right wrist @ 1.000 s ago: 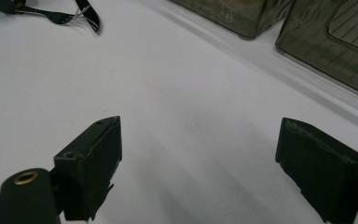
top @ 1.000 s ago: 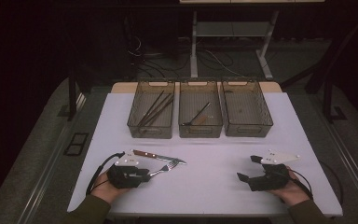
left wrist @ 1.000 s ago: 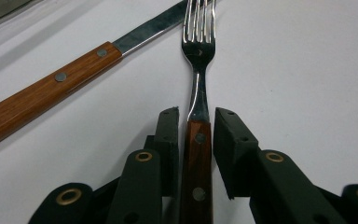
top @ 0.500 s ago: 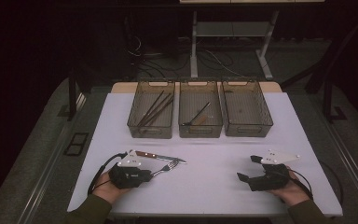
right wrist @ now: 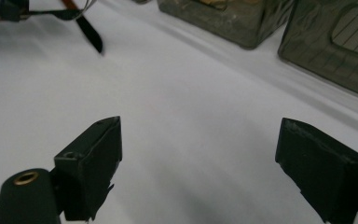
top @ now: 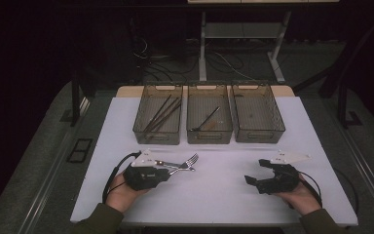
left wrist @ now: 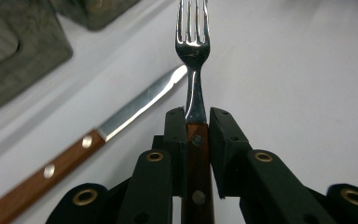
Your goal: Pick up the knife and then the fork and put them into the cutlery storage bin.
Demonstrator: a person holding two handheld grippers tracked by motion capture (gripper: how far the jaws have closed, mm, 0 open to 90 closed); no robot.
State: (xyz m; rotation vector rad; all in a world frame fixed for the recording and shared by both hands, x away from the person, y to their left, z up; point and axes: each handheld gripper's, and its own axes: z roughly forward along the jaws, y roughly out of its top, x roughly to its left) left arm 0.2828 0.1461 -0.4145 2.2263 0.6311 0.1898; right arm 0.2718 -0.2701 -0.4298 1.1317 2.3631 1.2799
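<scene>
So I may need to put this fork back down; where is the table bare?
Bare: the white table between the left gripper and right gripper, and in front of the right bin. Crowded: beside the fork, where the knife lies.

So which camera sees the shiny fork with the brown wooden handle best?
The left gripper view: the silver fork with the brown wooden handle is close up, clamped in the left gripper. In the high view it is small. The right gripper view gives a blurred glimpse at best.
</scene>
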